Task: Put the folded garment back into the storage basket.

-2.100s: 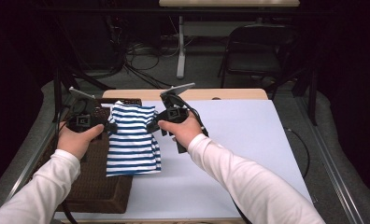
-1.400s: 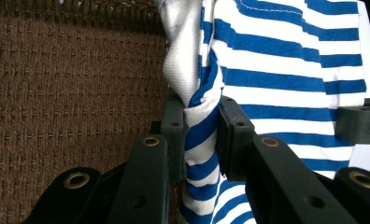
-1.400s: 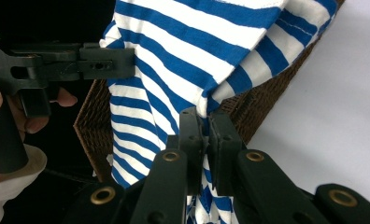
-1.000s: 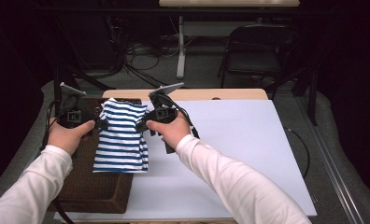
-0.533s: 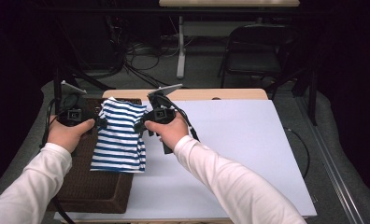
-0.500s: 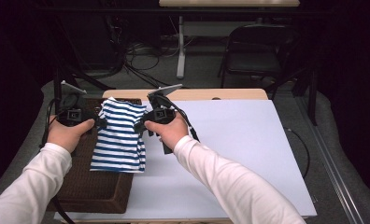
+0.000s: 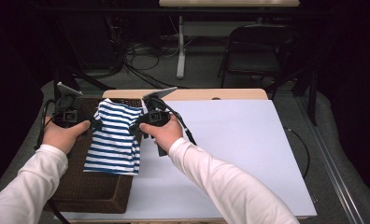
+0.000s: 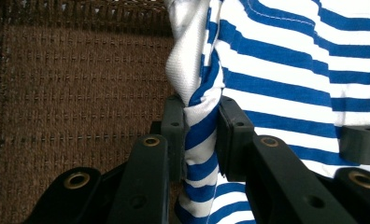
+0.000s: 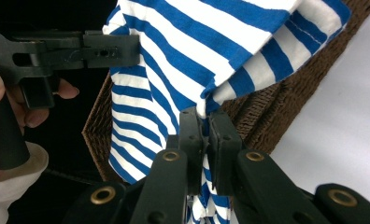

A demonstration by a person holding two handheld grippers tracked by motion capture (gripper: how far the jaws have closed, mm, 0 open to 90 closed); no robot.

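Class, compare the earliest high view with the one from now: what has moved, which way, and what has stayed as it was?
Both grippers, left and right, carried the striped shirt leftward, so it now hangs more fully over the wicker basket and less over the white table. Nothing was let go: each gripper stays shut on a top corner of the shirt. The basket has not moved.

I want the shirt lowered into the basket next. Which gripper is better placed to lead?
Probably left. Both grippers are shut on the shirt, but the left gripper already hangs over the basket, while the right gripper sits at its inner edge, beside the white board.
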